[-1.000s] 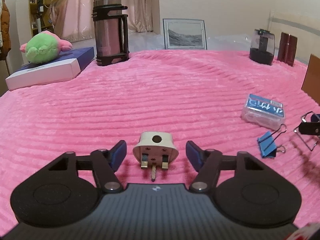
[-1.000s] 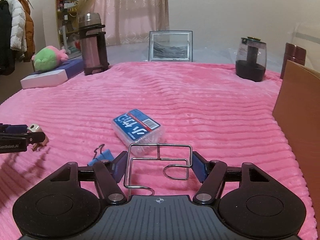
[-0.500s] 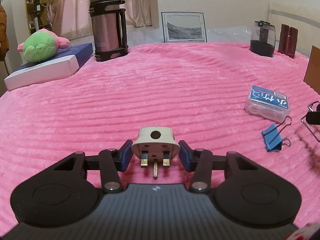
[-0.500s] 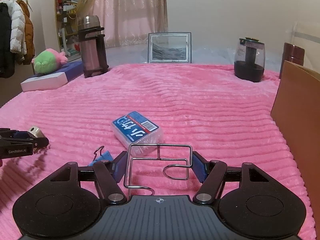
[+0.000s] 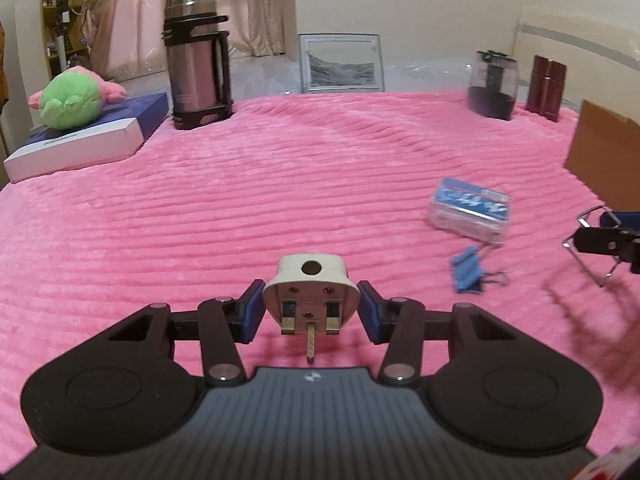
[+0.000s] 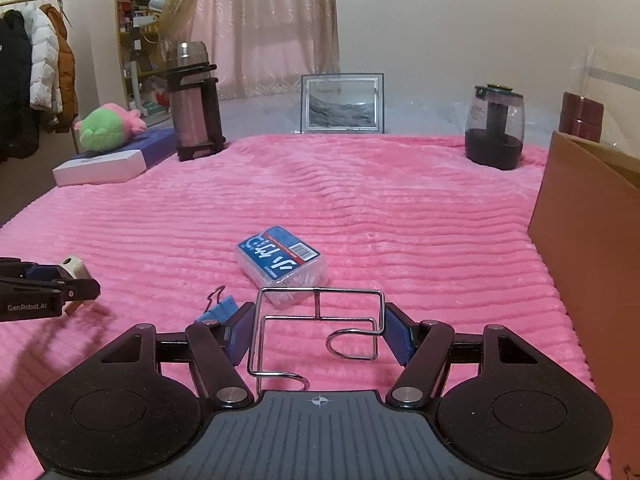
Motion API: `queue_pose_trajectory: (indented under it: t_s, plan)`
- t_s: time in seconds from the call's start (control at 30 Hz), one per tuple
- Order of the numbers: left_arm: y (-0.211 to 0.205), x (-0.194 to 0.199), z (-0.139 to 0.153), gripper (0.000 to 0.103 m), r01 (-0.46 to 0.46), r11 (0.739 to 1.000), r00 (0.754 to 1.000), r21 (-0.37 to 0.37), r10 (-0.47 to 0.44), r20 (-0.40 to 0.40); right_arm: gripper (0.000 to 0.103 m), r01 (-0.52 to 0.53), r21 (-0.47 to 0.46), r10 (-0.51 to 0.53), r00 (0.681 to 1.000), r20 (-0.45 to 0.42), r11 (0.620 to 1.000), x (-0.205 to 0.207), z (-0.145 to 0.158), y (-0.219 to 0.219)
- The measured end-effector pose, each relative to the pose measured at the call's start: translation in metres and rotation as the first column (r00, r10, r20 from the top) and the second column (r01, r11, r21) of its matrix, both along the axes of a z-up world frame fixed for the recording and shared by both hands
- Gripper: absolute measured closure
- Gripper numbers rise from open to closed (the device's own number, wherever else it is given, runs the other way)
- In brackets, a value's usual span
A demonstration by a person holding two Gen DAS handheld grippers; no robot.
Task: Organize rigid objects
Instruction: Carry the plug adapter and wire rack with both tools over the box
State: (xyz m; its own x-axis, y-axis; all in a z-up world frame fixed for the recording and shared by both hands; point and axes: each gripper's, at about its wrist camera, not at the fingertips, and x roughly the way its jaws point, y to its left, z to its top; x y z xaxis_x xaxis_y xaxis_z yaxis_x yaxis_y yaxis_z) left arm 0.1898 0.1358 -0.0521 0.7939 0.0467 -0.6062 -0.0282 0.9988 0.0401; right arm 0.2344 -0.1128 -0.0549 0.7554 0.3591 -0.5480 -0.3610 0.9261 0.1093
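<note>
The left gripper (image 5: 308, 312) is clamped on a white plug (image 5: 310, 294). The right gripper (image 6: 318, 334) squeezes a wire rack (image 6: 316, 332) above the pink blanket (image 6: 400, 208).

Ribbed pink blanket (image 5: 280, 184), cream plug (image 5: 310, 292), blue clip (image 5: 466, 274).

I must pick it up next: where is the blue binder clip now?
In the right wrist view the blue binder clip lies on the pink blanket, just left of the right gripper, before the clear box.
</note>
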Motion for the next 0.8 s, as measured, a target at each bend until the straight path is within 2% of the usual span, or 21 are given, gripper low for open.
queue_pose_trajectory:
  t_s: [0.5,0.8]
  plan:
    - [-0.087,-0.055,0.048,0.059,0.090,0.995,0.996,-0.045,-0.089,0.024,0.039,0.039,0.016,-0.040,0.999,0.029,0.999,-0.066,0.041,-0.050]
    - [-0.144,-0.077,0.071,0.059,0.188,0.980,0.981,-0.058,-0.185,0.054,0.039,0.081,0.021,-0.082,0.994,0.072,0.997,-0.109,0.072,-0.093]
